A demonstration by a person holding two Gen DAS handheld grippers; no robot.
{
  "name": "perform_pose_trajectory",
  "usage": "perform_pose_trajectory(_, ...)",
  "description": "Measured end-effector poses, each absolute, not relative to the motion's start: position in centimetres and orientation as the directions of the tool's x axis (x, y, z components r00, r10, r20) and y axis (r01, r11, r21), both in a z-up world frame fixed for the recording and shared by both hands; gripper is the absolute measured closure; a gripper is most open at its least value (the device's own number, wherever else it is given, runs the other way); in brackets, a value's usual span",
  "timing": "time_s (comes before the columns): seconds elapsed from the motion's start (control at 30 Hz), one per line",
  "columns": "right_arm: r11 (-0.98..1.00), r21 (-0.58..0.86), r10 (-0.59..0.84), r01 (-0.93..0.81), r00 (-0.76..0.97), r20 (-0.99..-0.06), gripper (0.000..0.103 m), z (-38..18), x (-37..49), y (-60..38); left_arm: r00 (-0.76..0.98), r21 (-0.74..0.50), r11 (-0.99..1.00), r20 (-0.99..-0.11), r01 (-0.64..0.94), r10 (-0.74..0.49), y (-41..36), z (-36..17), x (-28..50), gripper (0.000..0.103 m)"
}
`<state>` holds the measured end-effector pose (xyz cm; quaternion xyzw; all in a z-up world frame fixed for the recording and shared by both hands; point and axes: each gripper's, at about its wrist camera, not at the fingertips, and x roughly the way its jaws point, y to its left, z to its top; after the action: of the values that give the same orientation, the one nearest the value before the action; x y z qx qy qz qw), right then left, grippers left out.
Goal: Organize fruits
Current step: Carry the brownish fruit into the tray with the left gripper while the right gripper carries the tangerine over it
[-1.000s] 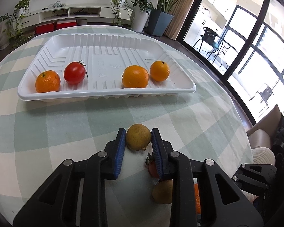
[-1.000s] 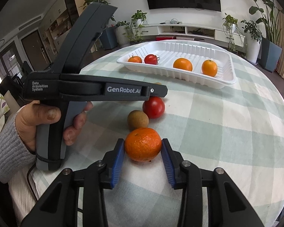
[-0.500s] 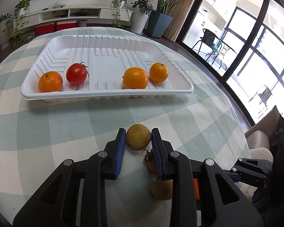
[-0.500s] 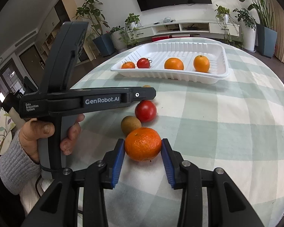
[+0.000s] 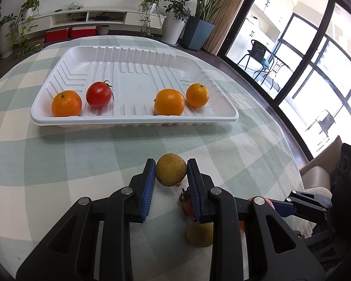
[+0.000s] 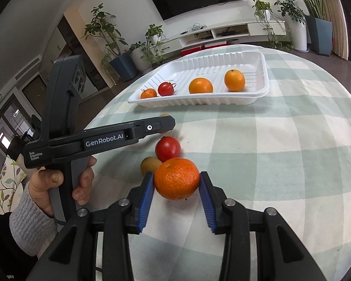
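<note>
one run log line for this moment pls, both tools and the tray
left tool: shut on yellow-brown fruit | right tool: shut on mandarin | tray: three oranges, one tomato | loose on table: tomato, brown fruit

Seen from the right wrist, the left gripper [image 6: 167,123] is a matt black plastic tool with a tall slab-like upright, a grey pistol handle, one silver screw near its tip, and white lettering: "GenRobot.AI" and "Data Acquisition System". Below that lettering, the person's hand [image 6: 65,185] wears a ribbed grey knit sleeve [image 6: 29,226]. The right gripper [image 6: 176,201] has black angular arms, round silver screws and ribbed blue pads [image 6: 146,199].
</note>
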<state>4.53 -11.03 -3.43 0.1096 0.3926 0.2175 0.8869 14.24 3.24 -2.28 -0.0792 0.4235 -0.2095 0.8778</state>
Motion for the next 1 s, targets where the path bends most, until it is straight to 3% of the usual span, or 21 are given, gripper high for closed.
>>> perform_pose_trajectory(1.0,0.897,0.364,0.434,-0.252,0.659,-0.614,0.061,-1.3,8.2,-13.3,0.587,-0.354,0.895,-0.676,0.272,-0.446,4.7,-0.7,14.7,0.078)
